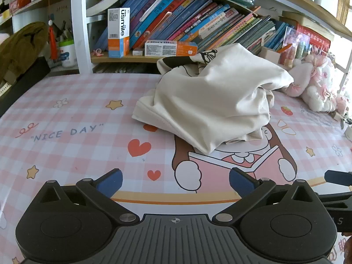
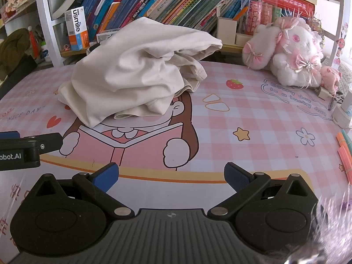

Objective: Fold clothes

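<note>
A cream-white garment point(image 1: 209, 99) lies crumpled in a heap on the pink checked table mat point(image 1: 77, 114), with a dark printed part at its far top. It also shows in the right wrist view point(image 2: 136, 72), left of centre. My left gripper point(image 1: 175, 181) is open and empty, low over the mat, a short way in front of the heap. My right gripper point(image 2: 171, 176) is open and empty, also in front of the heap and to the right of the left gripper point(image 2: 22, 147), whose body shows at the left edge.
A bookshelf point(image 1: 187, 22) full of books and boxes stands right behind the table. A pink and white plush toy point(image 2: 292, 50) sits at the back right. Orange sticks point(image 2: 346, 154) and small white items point(image 2: 343, 114) lie at the right edge. A dark bag point(image 1: 19, 50) is at the left.
</note>
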### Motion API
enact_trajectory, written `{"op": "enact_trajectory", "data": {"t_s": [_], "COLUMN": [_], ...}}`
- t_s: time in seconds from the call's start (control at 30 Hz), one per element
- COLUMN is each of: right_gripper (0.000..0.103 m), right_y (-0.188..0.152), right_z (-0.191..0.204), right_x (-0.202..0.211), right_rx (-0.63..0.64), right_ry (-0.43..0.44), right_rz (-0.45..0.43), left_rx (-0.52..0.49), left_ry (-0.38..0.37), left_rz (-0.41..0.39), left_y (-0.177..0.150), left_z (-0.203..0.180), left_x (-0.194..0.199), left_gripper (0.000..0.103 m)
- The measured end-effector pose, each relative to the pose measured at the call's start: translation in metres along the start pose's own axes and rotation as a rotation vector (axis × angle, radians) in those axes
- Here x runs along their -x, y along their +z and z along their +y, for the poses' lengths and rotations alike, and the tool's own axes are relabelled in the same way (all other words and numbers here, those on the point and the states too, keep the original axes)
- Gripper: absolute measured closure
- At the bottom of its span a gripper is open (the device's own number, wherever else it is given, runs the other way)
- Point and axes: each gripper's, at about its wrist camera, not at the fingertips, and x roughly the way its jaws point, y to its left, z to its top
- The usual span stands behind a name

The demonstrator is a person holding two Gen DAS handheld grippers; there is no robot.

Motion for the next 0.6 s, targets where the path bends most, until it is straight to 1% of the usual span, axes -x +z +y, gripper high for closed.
{"op": "enact_trajectory", "data": {"t_s": [0.6], "right_gripper": [0.0], "right_y": [-0.0001], "right_z": [-0.0002], "right_x": [-0.0008], "right_rx": [-0.002], "right_ry": [-0.001], "right_rz": [0.001], "left_rx": [-0.004], "left_ry": [-0.005], "left_rz": [0.005], "left_y": [-0.0007], "left_z": [-0.0006], "left_x": [0.0002], "left_gripper": [0.0]}}
